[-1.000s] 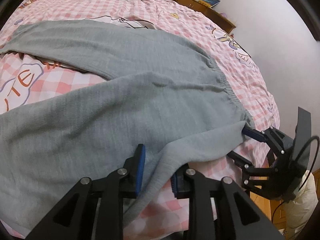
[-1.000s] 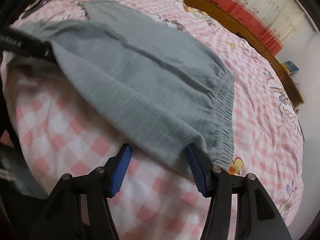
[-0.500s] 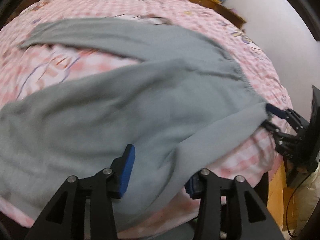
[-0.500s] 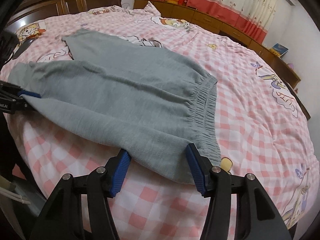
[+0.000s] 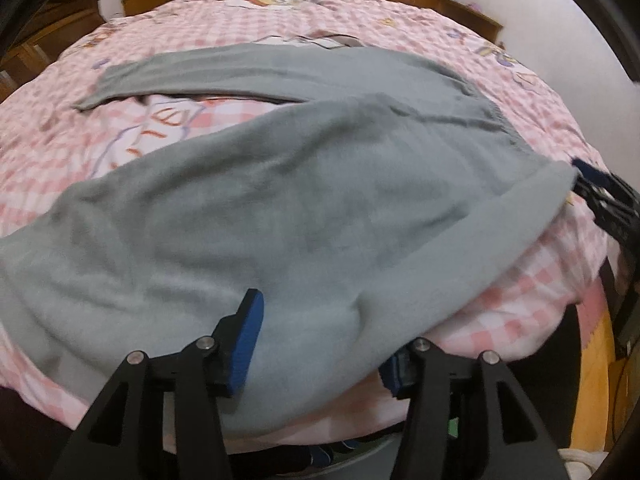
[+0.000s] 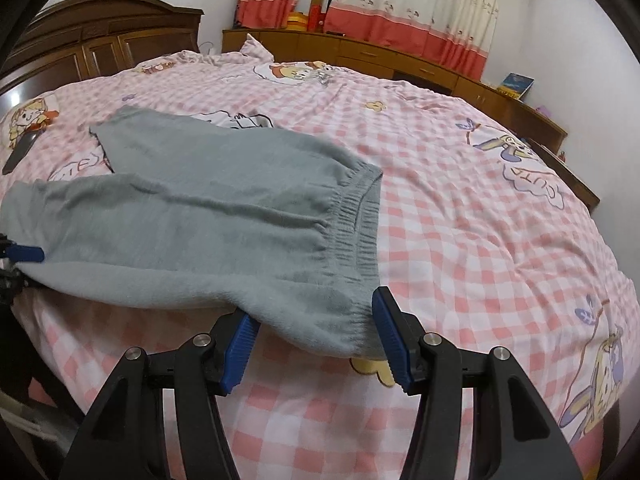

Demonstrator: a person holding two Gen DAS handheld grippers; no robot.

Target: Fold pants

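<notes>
Grey pants (image 5: pixel 280 208) lie spread on a pink checked bed, legs to the left, elastic waistband (image 6: pixel 356 224) at the right. My left gripper (image 5: pixel 320 344) is open, its jaws wide on either side of the near leg's edge; the right pad is partly under cloth. My right gripper (image 6: pixel 316 340) is open, its jaws on either side of the near waistband corner at the bed's front edge. The right gripper also shows in the left wrist view (image 5: pixel 600 196) at the waist corner. The left gripper shows in the right wrist view (image 6: pixel 20 256) at the leg's edge.
The bed (image 6: pixel 460 200) fills both views. A dark wooden wardrobe (image 6: pixel 100 48) stands at the back left. A low wooden cabinet (image 6: pixel 400 64) runs under the curtains. A dark flat object (image 6: pixel 20 152) lies on the bed's far left.
Both grippers have drawn back and risen, so more of the bed shows. The left gripper's jaws have opened wider around the leg. The pants lie flatter.
</notes>
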